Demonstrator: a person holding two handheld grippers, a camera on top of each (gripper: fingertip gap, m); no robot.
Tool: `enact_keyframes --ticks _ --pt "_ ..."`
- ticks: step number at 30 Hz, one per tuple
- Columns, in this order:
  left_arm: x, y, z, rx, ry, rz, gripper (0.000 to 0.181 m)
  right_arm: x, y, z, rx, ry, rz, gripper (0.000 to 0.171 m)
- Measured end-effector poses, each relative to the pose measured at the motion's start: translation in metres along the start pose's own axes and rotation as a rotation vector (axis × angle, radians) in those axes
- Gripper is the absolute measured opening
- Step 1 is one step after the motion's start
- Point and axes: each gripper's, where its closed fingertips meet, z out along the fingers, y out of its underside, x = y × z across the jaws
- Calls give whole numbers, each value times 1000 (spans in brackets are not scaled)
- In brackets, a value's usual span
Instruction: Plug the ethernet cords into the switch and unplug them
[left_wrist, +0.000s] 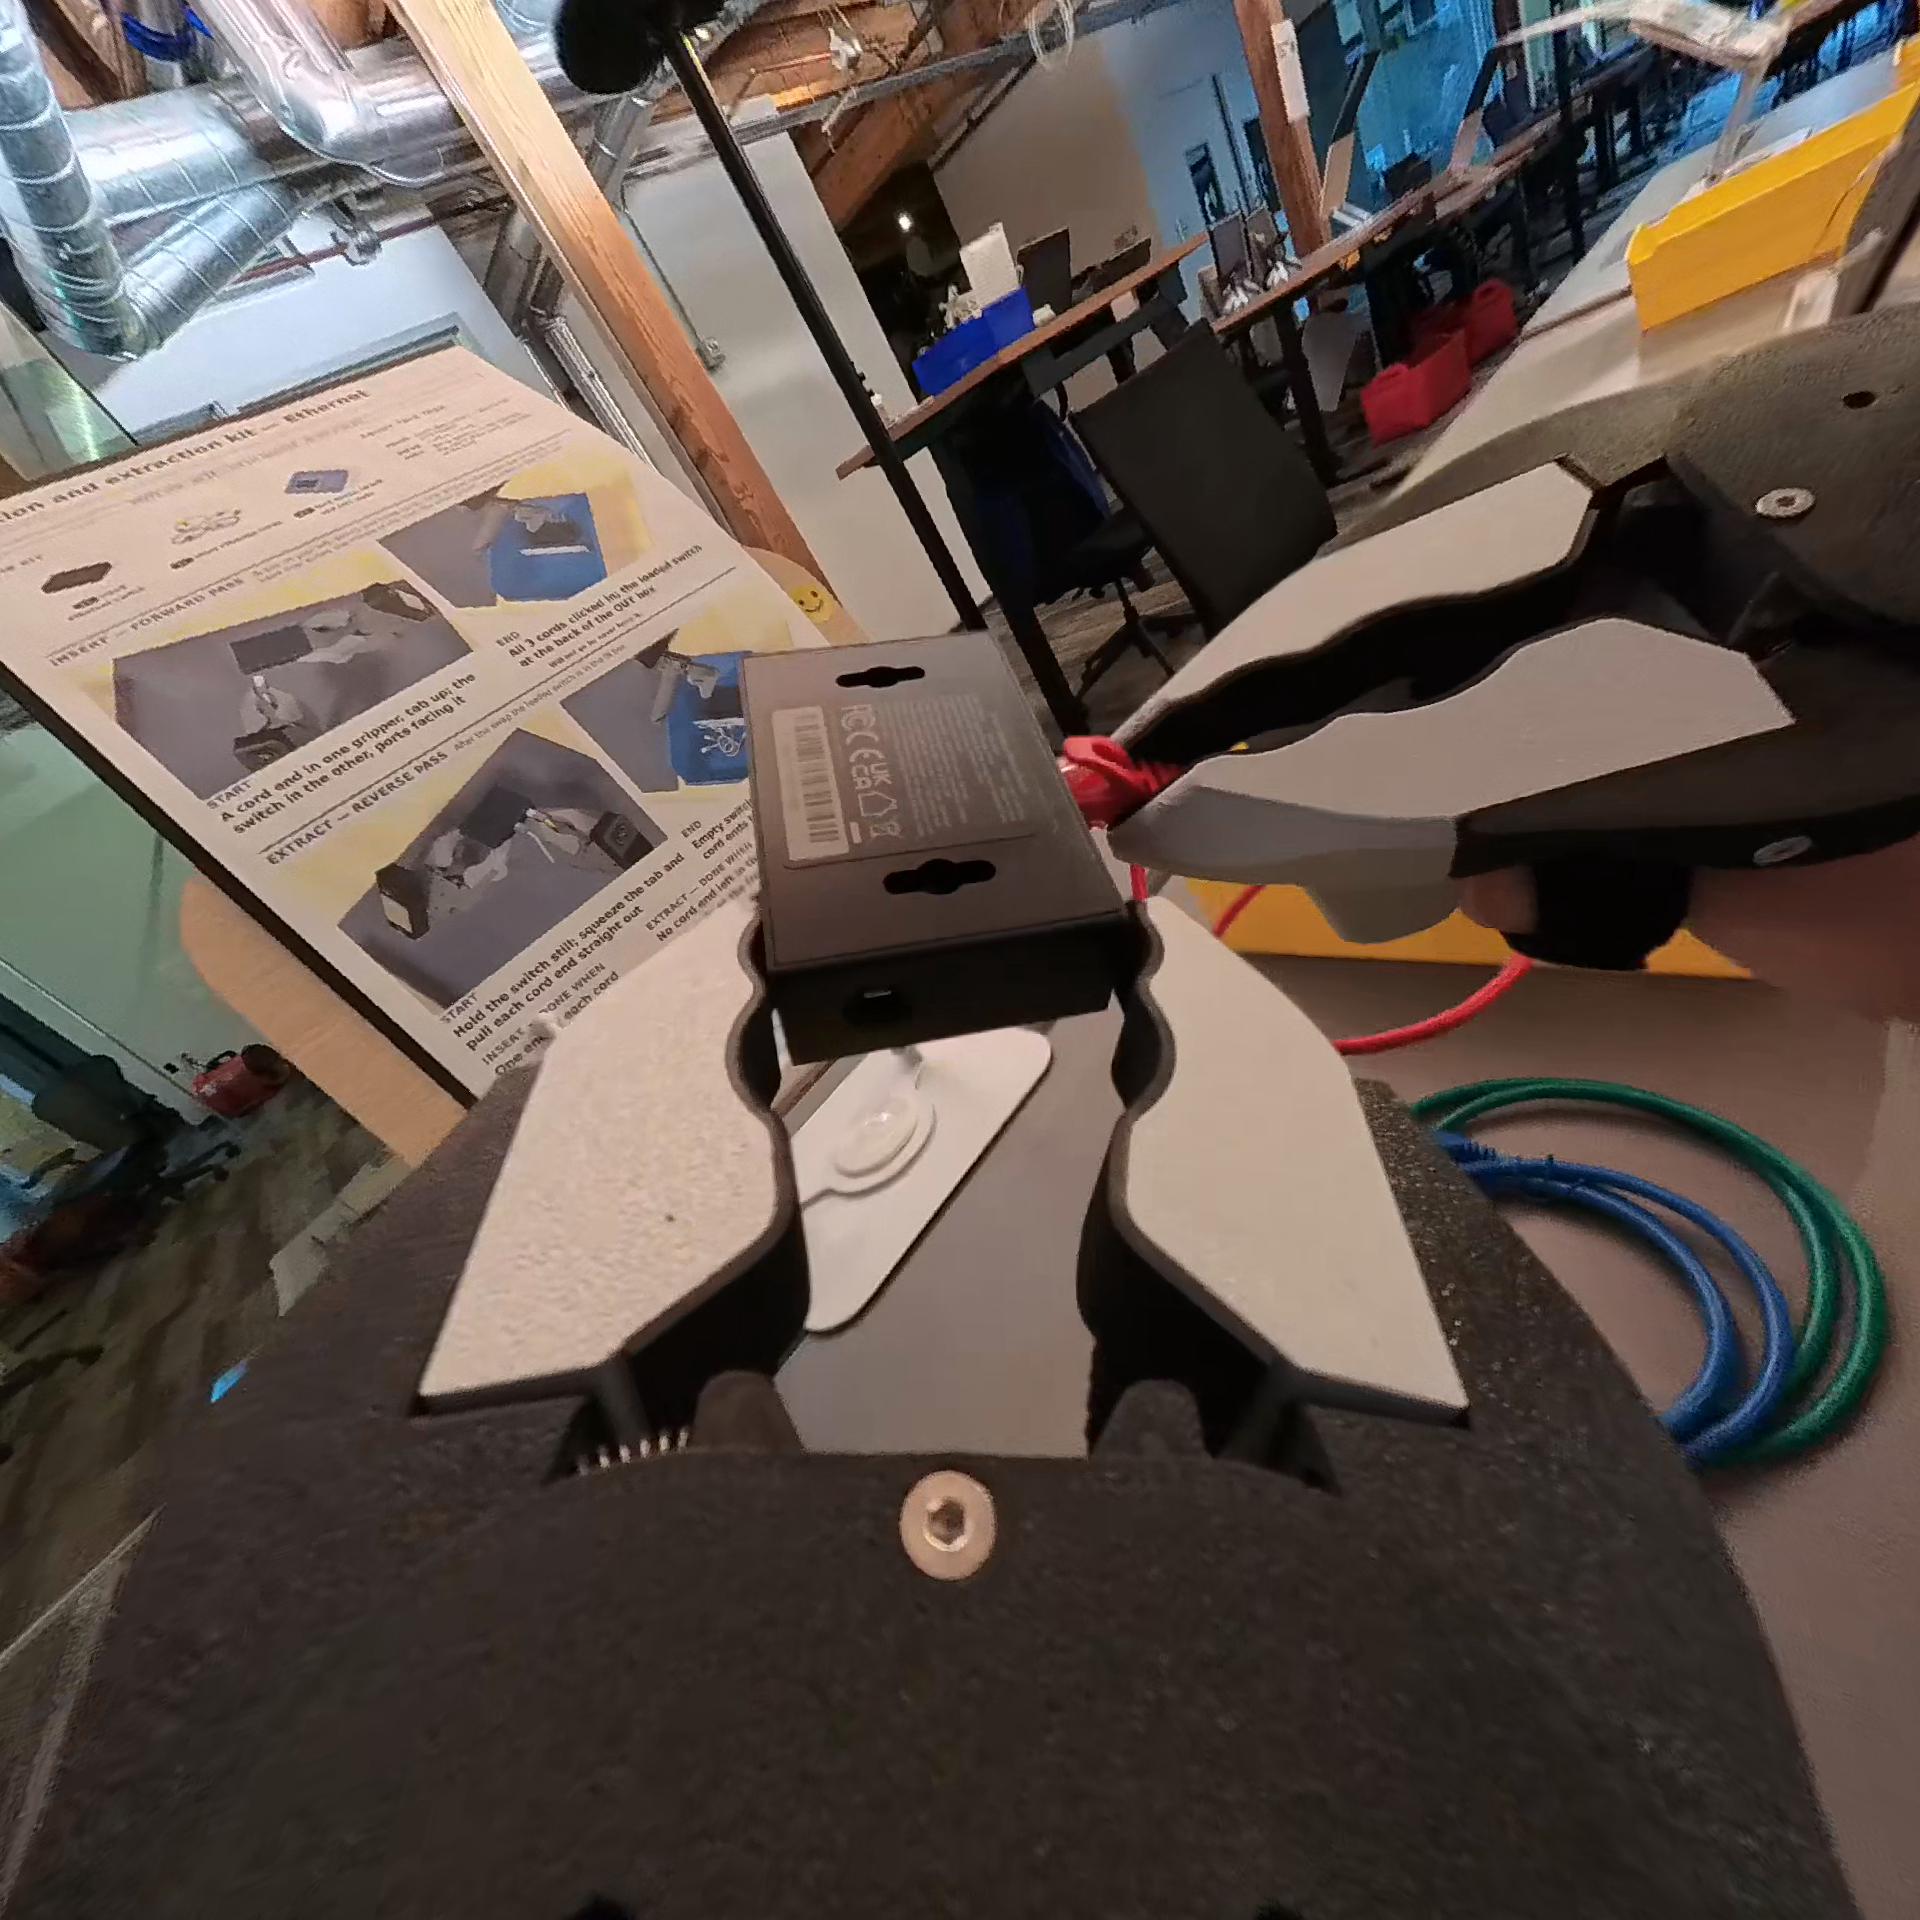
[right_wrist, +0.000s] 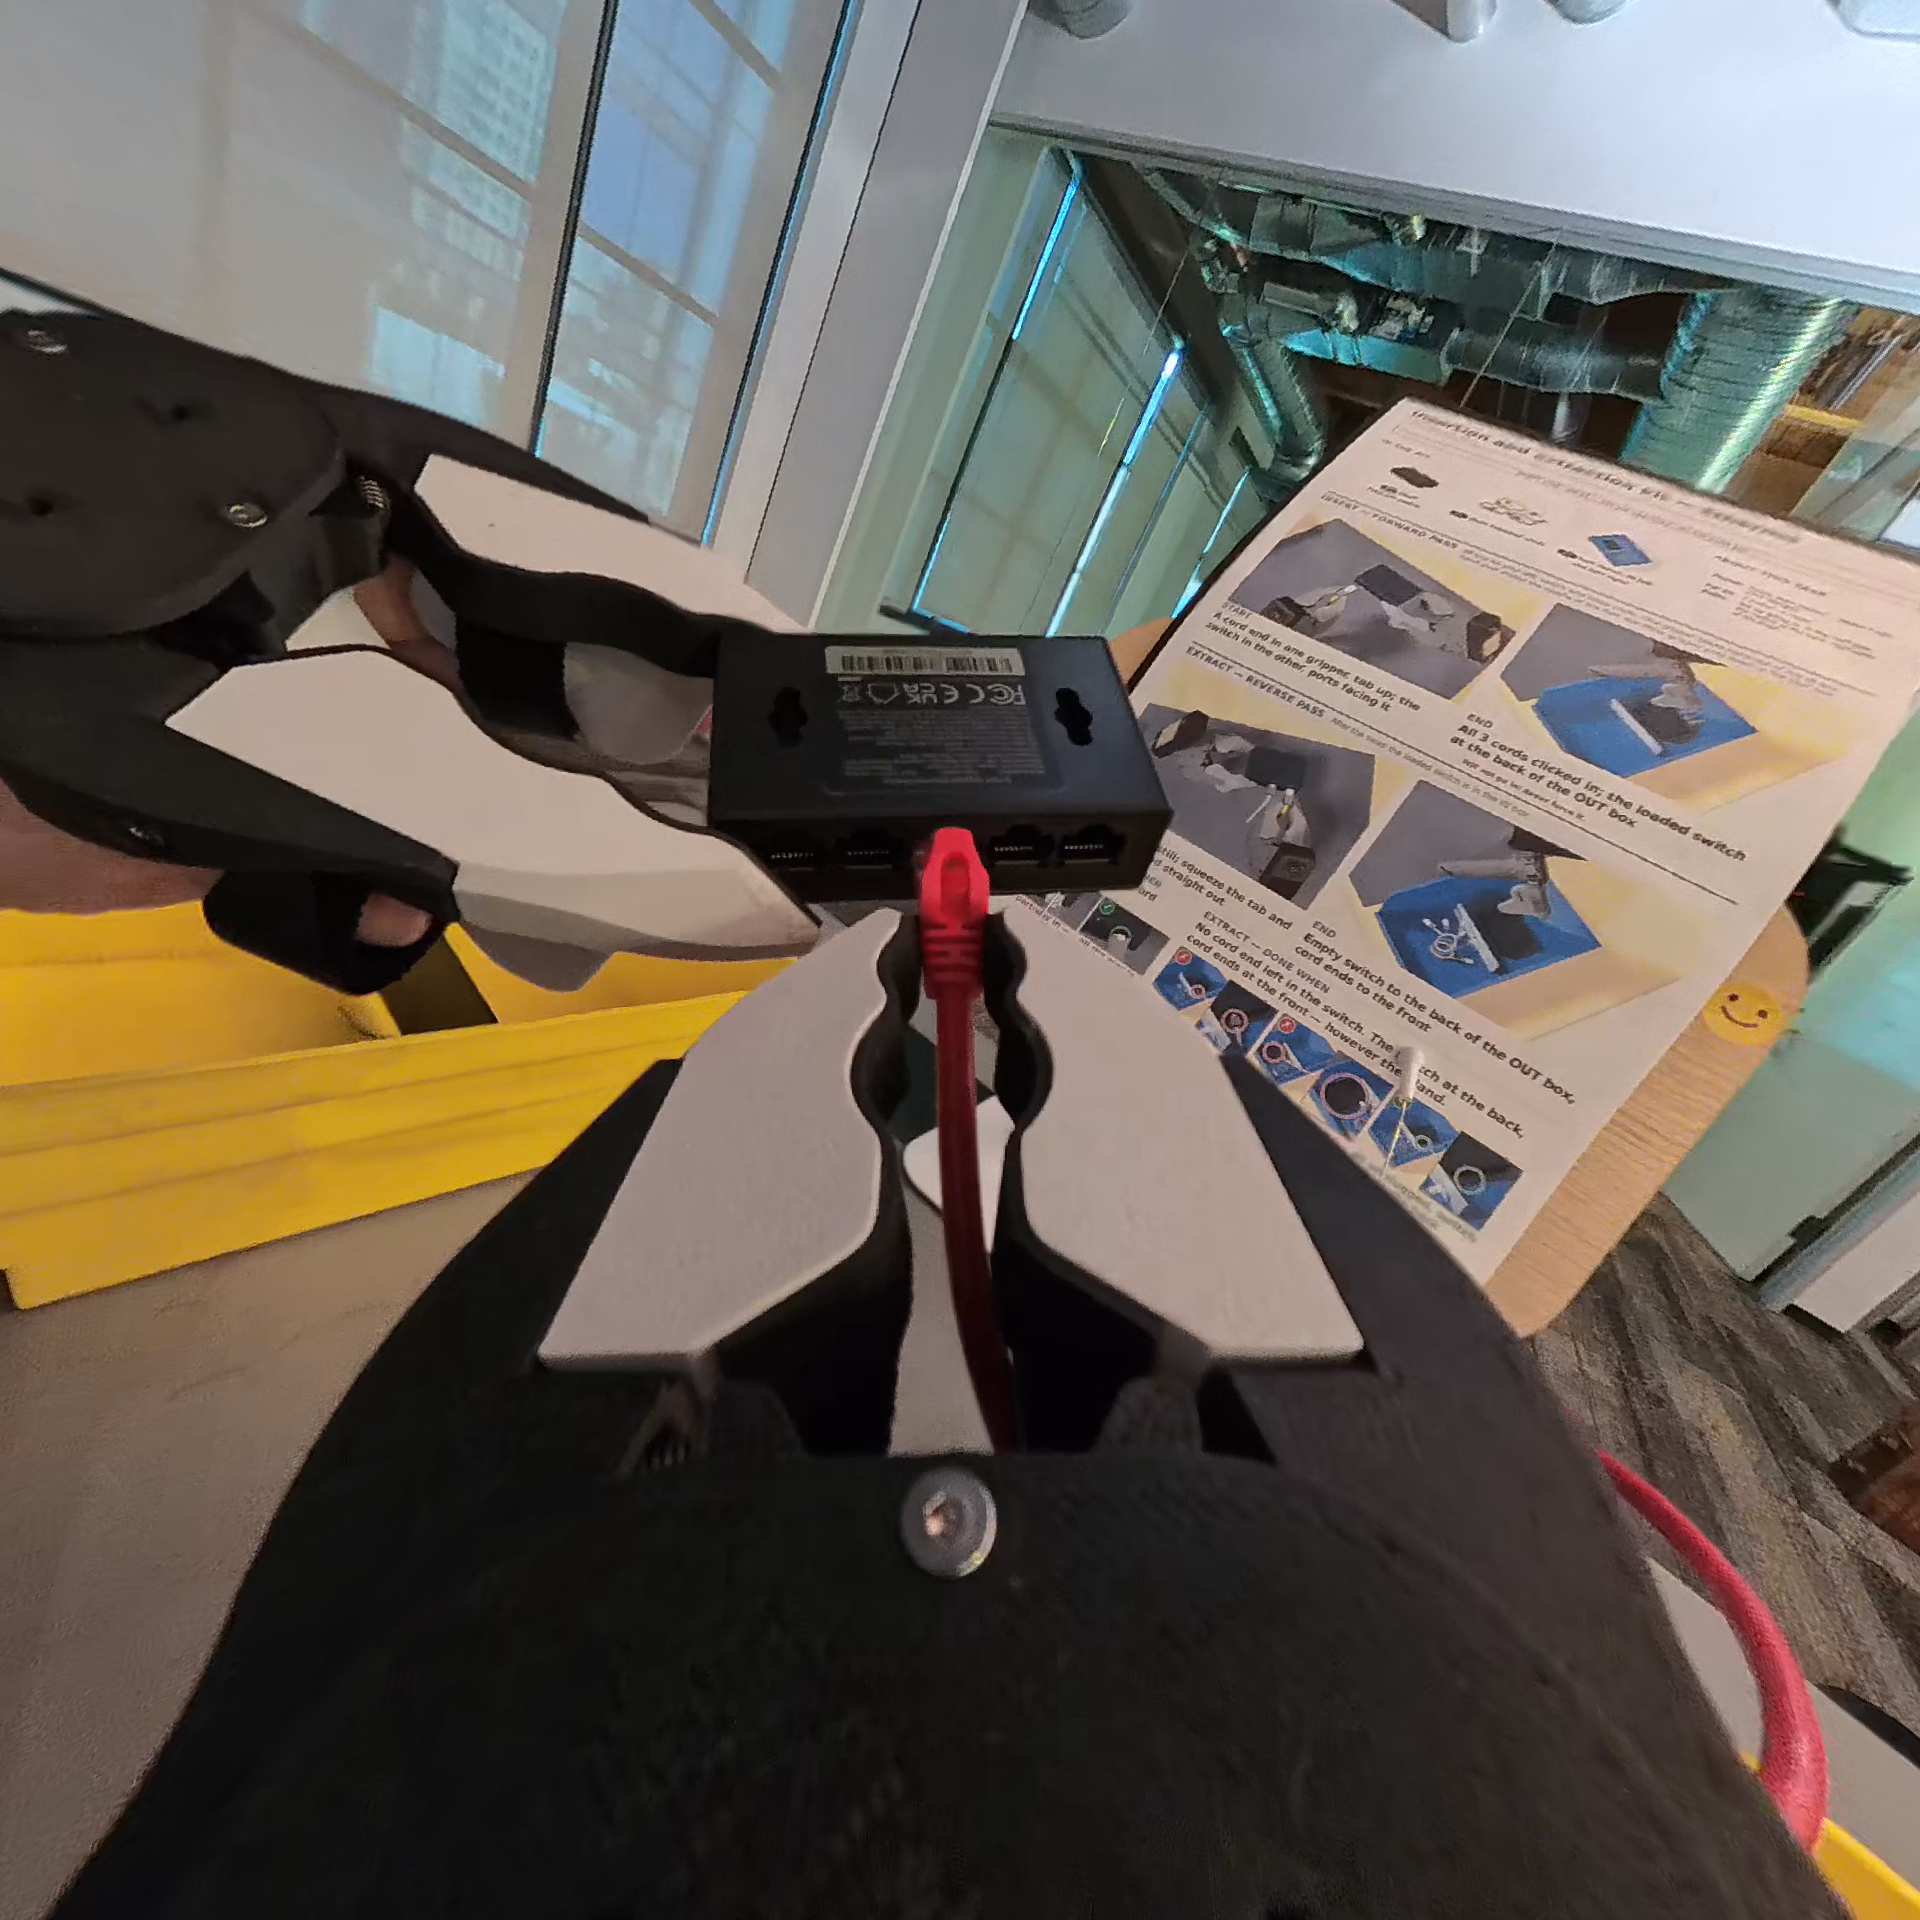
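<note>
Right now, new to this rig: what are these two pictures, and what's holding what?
There is no robot: a person holds a two-finger tool in each hand, with a camera on each looking along its fingers. In the left wrist view, the left tool clamps a black switch in the air, label side up. In the right wrist view, the right tool grips the red cord, whose plug sits at the middle port of the row; I cannot tell if it is fully seated. Blue cord and green cord lie coiled on the grey table, near a yellow bin and an instruction poster.
</note>
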Motion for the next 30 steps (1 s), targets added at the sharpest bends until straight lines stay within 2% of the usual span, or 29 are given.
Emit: enact_keyframes --ticks 2,4,7,12,14,17,20,23,30 --pt "-1 -3 3 24 -22 37 64 5 -1 2 -19 -49 25 13" --pt "-7 -1 1 4 -94 186 65 13 3 3 -58 -75 86 12" --pt "-15 2 -1 -29 -183 327 79 31 21 2 -175 -76 121 12" --pt "-3 35 15 -181 -216 714 78 15 48 -2 -367 -276 254 12" --pt "5 48 22 -210 -195 755 72 10 50 -2 -388 -292 241 12" --pt "12 48 24 -158 -199 850 47 -6 59 -6 -466 -377 235 12" --pt "21 57 25 -176 -132 848 27 -9 62 -6 -475 -400 233 12" --pt "25 66 26 -231 -61 844 27 -12 71 -6 -503 -424 207 13" --pt "5 66 21 -243 -138 879 27 -2 59 -5 -422 -384 187 20"
